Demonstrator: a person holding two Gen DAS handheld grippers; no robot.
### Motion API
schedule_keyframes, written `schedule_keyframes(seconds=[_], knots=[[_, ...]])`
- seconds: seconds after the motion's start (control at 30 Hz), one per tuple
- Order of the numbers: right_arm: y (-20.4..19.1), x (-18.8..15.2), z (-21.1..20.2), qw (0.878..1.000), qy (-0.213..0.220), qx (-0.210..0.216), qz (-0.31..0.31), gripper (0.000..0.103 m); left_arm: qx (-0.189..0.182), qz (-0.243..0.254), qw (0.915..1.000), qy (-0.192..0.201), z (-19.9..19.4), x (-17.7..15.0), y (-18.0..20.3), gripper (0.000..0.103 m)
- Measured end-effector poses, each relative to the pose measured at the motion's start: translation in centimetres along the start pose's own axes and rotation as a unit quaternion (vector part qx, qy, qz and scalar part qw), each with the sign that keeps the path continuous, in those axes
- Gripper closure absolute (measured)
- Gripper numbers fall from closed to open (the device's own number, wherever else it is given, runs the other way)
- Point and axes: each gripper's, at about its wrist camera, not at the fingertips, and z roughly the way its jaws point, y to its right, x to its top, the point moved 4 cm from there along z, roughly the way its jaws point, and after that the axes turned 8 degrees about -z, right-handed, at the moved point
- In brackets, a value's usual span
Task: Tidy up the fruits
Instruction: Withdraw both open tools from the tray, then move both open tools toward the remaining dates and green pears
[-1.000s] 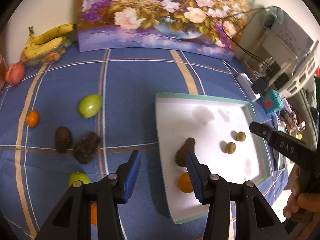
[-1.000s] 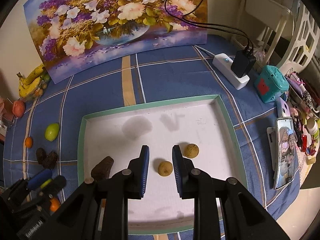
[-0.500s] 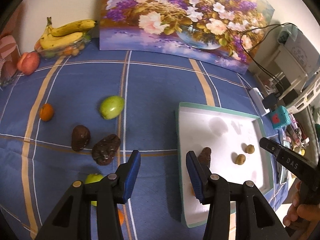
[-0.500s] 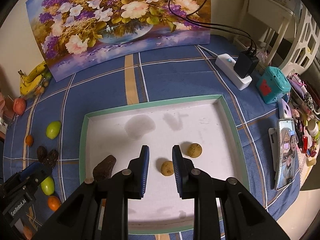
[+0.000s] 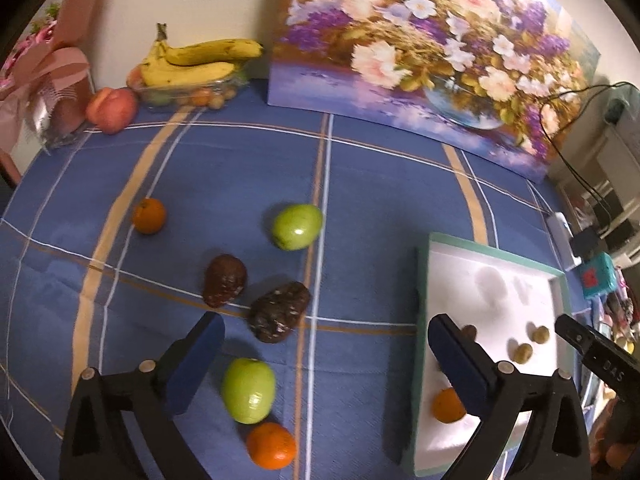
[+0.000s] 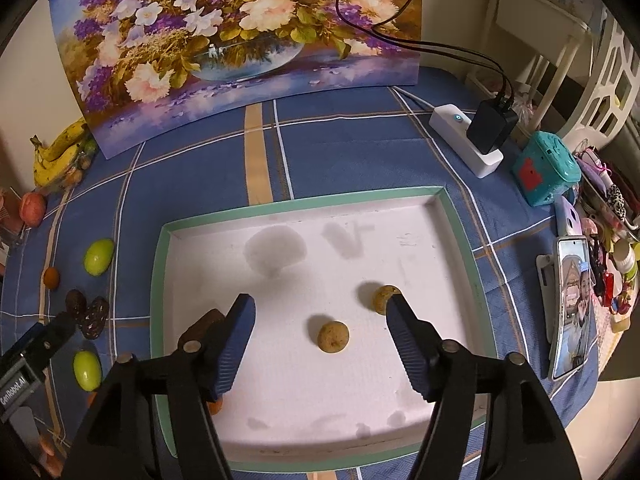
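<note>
A white tray with a green rim (image 6: 160, 264) (image 5: 492, 248) holds two small tan fruits (image 6: 333, 337) (image 6: 384, 298), a dark brown fruit (image 6: 204, 322) and an orange (image 5: 447, 405). On the blue cloth to its left lie two green fruits (image 5: 297, 226) (image 5: 249, 390), two dark brown fruits (image 5: 224, 280) (image 5: 280, 311) and two oranges (image 5: 149, 216) (image 5: 271, 445). My left gripper (image 5: 324, 360) is open and empty above the loose fruit. My right gripper (image 6: 320, 316) is open and empty over the tray.
A flower painting (image 5: 432, 52) stands at the back. Bananas (image 5: 200, 60) and a peach (image 5: 112, 110) sit at the back left. A power strip with charger (image 6: 476, 136), a teal box (image 6: 548, 172) and a phone (image 6: 572, 304) lie right of the tray.
My left gripper has swung left from the tray to the loose fruit and its jaws have opened wide. My right gripper's jaws have opened wide over the tray.
</note>
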Motion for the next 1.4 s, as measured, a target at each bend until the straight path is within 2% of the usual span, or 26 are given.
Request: schedule_keyframes(seconds=[0.07, 0.13, 0.27, 0.37, 0.67, 0.83, 1.17, 1.4], knots=[[0.1, 0.0, 0.0, 1.000, 0.000, 0.000, 0.002, 0.031, 0.004, -0.001, 1.0000, 0.005, -0.1, 0.1, -0.3, 0.000], [0.1, 0.0, 0.0, 1.000, 0.003, 0.000, 0.003, 0.019, 0.011, -0.003, 0.9999, 0.008, -0.2, 0.2, -0.5, 0.000], [-0.2, 0.2, -0.4, 1.000, 0.017, 0.004, -0.004, 0.017, 0.016, -0.004, 0.9998, 0.014, -0.3, 0.4, -0.7, 0.000], [-0.4, 0.3, -0.8, 0.999, 0.035, 0.006, -0.009, 0.010, 0.017, -0.004, 0.9996, 0.023, -0.6, 0.6, -0.8, 0.000], [-2.0, 1.3, -2.0, 0.996, 0.086, 0.006, -0.013, 0.010, 0.015, -0.028, 0.9981, 0.053, -2.0, 1.8, -2.7, 0.000], [-3.9, 1.5, -1.8, 0.996, 0.082, 0.014, -0.029, 0.010, 0.019, -0.043, 0.9955, 0.083, -3.3, 2.9, -4.8, 0.000], [-9.8, 1.3, -1.3, 0.993, 0.076, 0.070, -0.065, 0.010, 0.051, -0.087, 0.9907, 0.092, -4.4, 4.3, -11.4, 0.000], [-13.8, 1.3, -1.2, 0.986, 0.079, 0.126, -0.074, 0.010, 0.049, -0.129, 0.9859, 0.095, -5.5, 4.8, -15.7, 0.000]])
